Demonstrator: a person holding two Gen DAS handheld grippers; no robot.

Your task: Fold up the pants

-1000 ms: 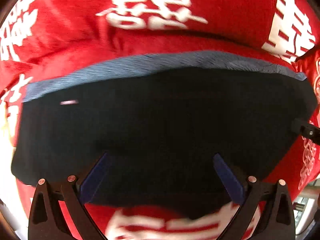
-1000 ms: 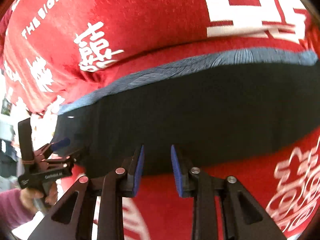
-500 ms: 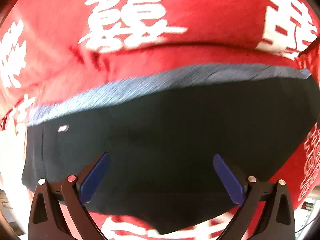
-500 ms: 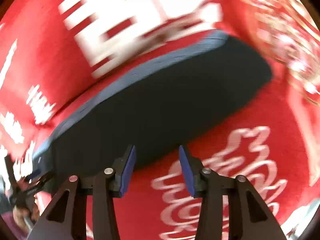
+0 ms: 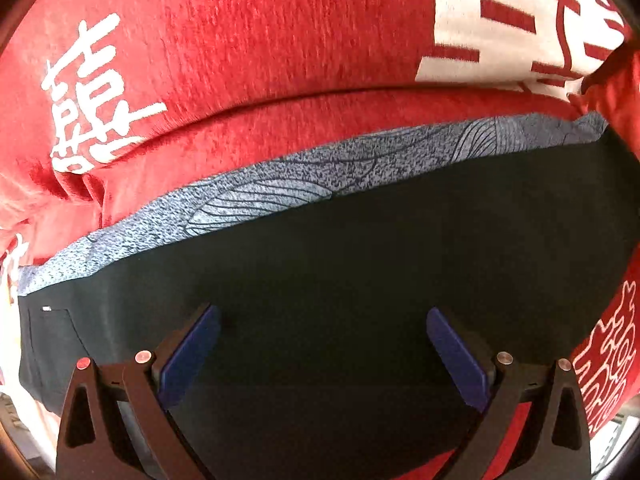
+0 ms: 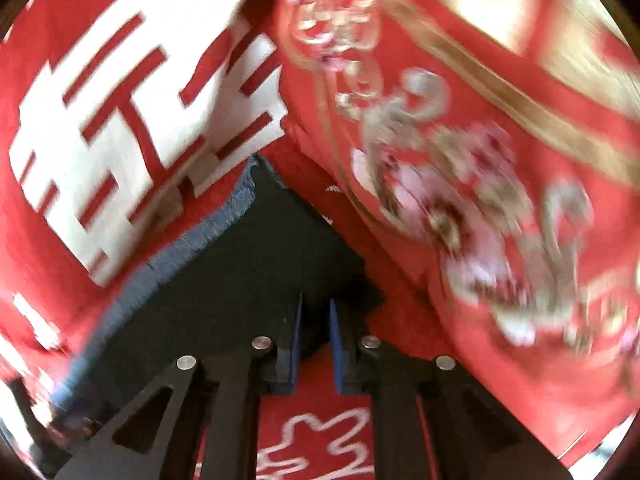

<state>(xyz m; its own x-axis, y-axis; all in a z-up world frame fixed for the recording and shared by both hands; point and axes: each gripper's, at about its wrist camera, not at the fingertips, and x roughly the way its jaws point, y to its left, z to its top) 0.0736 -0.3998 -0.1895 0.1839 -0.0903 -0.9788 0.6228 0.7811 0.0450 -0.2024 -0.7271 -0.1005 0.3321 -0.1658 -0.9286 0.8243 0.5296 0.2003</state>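
Note:
The black pants [image 5: 360,272] lie flat and folded on the red bedspread, with a grey-blue patterned band [image 5: 280,192] along their far edge. My left gripper [image 5: 322,344] is open and empty, its blue pads hovering over the near part of the pants. In the blurred right wrist view the pants [image 6: 248,264] show as a dark wedge ending in a corner. My right gripper [image 6: 314,336] is at that near corner with its pads almost closed; a narrow gap shows between them and nothing is gripped.
A red bedspread [image 5: 280,40] with large white characters lies under the pants. A red quilt with gold and pink embroidery [image 6: 480,160] rises beside the pants on the right. The bed's edge shows at the lower right of the left wrist view [image 5: 624,424].
My right gripper has swung right along the pants to their end corner, and its jaws have narrowed. My left gripper has stayed open and drawn a little nearer over the pants.

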